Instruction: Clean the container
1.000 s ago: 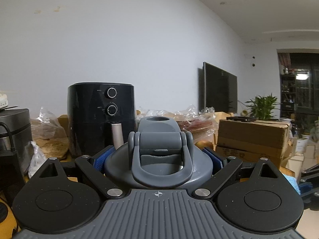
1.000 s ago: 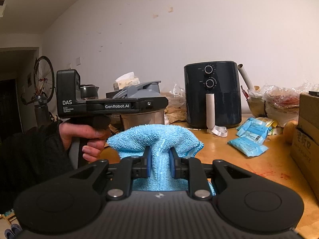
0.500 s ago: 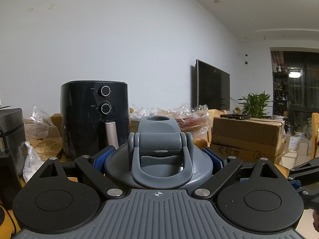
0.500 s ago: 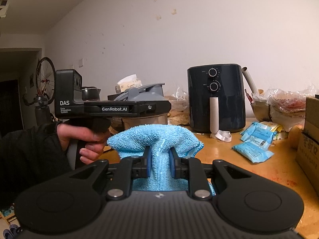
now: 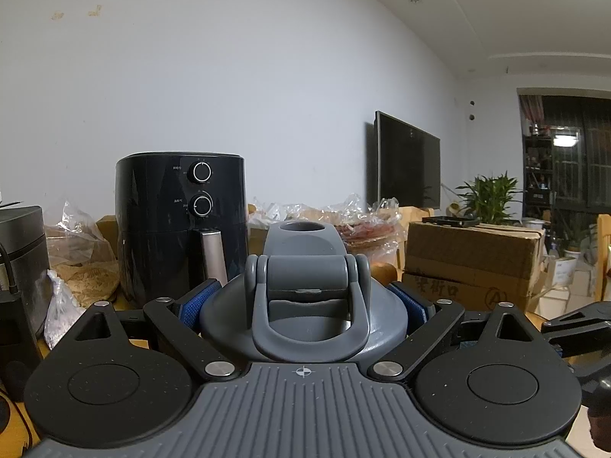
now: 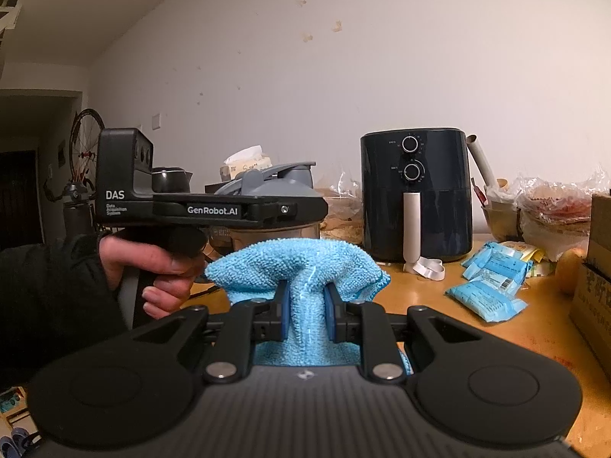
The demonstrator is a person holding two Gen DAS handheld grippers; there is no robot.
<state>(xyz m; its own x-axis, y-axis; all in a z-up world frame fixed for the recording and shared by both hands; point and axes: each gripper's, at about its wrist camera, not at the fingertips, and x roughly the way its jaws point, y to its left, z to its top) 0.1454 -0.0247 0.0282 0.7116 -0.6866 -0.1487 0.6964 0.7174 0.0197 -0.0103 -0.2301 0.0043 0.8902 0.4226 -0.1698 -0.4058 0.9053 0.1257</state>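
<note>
Container lid (image 5: 303, 305) clamped — left fingers (image 5: 198, 302), cloth (image 6: 301, 267) pinched

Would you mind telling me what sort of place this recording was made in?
Most likely a lived-in home, a living or dining room used for storage. A black air fryer stands on a cluttered wooden table, a flat television hangs on the wall, and a bicycle wheel shows near a dark doorway.

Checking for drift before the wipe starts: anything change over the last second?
No grasp changed. The left claw stays clamped on the grey container lid; the right claw stays shut on the blue cloth. Only the views panned slightly: the air fryer slid a little left in the left wrist view and a little right in the right wrist view. Nothing on the table moved.
</note>
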